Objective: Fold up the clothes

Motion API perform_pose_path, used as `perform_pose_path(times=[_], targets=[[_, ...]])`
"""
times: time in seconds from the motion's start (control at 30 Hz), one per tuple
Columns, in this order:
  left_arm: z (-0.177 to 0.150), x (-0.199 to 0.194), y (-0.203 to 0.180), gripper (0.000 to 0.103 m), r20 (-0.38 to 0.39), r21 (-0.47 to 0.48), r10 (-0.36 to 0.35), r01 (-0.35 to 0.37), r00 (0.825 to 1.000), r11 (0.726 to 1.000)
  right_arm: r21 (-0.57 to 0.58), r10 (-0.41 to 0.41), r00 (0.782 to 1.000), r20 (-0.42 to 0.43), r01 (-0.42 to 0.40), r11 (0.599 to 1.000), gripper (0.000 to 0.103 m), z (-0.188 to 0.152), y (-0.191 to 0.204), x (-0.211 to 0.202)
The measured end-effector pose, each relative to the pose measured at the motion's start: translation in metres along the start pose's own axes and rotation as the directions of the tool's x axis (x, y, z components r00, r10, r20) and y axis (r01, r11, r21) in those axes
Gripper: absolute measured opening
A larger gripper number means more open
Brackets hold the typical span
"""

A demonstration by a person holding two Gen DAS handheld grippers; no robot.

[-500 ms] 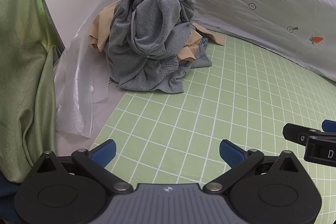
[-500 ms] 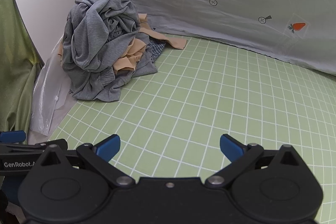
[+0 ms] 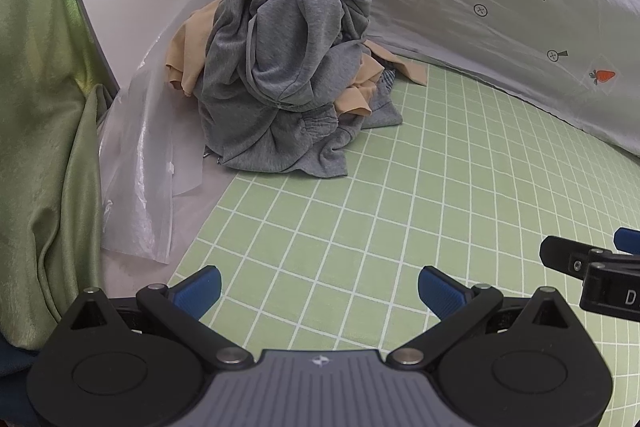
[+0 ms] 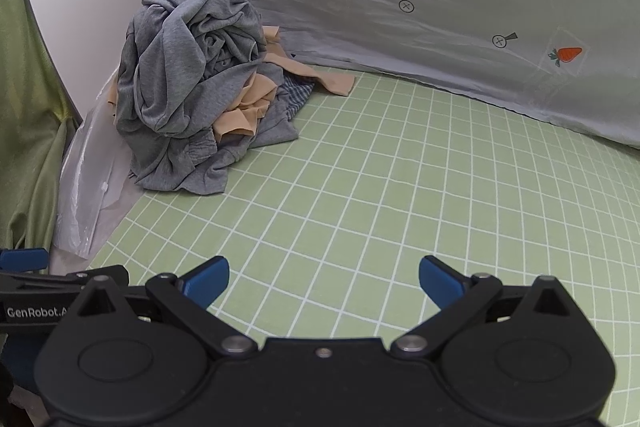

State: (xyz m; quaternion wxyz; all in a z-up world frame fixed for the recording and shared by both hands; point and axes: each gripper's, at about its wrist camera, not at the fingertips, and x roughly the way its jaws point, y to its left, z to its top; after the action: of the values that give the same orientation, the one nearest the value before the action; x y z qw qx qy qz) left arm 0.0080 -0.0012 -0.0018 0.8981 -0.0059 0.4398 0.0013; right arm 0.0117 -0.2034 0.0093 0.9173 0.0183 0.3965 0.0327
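— Both tongs are standing wide and holding nothing: the left gripper (image 3: 319, 285) and the right gripper (image 4: 324, 277) are hovering side by side over the bare green checked sheet (image 3: 400, 227), well apart from the clothes.

— And the clothes?

— They are lying in one heap (image 3: 288, 75) at the far left corner of the sheet, a grey garment (image 4: 188, 75) twisted over a beige one (image 4: 244, 107). I am thinking the danger is there: the pieces are wrapping around each other, so a pinch on the grey cloth is probably dragging the beige one with it, or toppling the heap onto the plastic bag (image 3: 140, 187) beside the edge.

— Are the views differing?

— Yes. The right wrist view is showing a checked blue fabric (image 4: 296, 93) under the heap more clearly. The left one is showing more of the bag and the green curtain (image 3: 40, 107).
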Motion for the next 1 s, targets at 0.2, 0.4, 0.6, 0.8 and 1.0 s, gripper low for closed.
perform_pose_path(times=[0.2, 0.4, 0.6, 0.8, 1.0], targets=[[0.002, 0.001, -0.002, 0.103, 0.001, 0.005, -0.001, 0.001, 1.0, 1.0, 0.002, -0.001, 1.0, 0.004, 0.001, 1.0, 0.102, 0.0034, -0.0037, 0.0014], [0.0035, 0.0026, -0.0015, 0.103, 0.003, 0.003, 0.0, 0.0, 1.0, 1.0, 0.002, -0.004, 1.0, 0.005, 0.004, 1.0, 0.102, 0.0055, -0.0037, 0.0028], [0.004, 0.0033, -0.0021, 0.103, 0.004, 0.003, 0.0, 0.0, 1.0, 1.0, 0.008, -0.006, 1.0, 0.005, 0.006, 1.0, 0.102, 0.0067, -0.0034, 0.0036], [0.0028, 0.0033, -0.0023, 0.103, 0.002, 0.004, 0.003, -0.003, 1.0, 1.0, 0.006, -0.003, 1.0, 0.005, 0.003, 1.0, 0.102, 0.0073, -0.0045, 0.0049], [0.0031, 0.0037, -0.0009, 0.103, 0.0, 0.005, 0.006, -0.006, 1.0, 1.0, 0.006, 0.001, 1.0, 0.004, -0.001, 1.0, 0.102, 0.007, -0.0046, 0.0059]])
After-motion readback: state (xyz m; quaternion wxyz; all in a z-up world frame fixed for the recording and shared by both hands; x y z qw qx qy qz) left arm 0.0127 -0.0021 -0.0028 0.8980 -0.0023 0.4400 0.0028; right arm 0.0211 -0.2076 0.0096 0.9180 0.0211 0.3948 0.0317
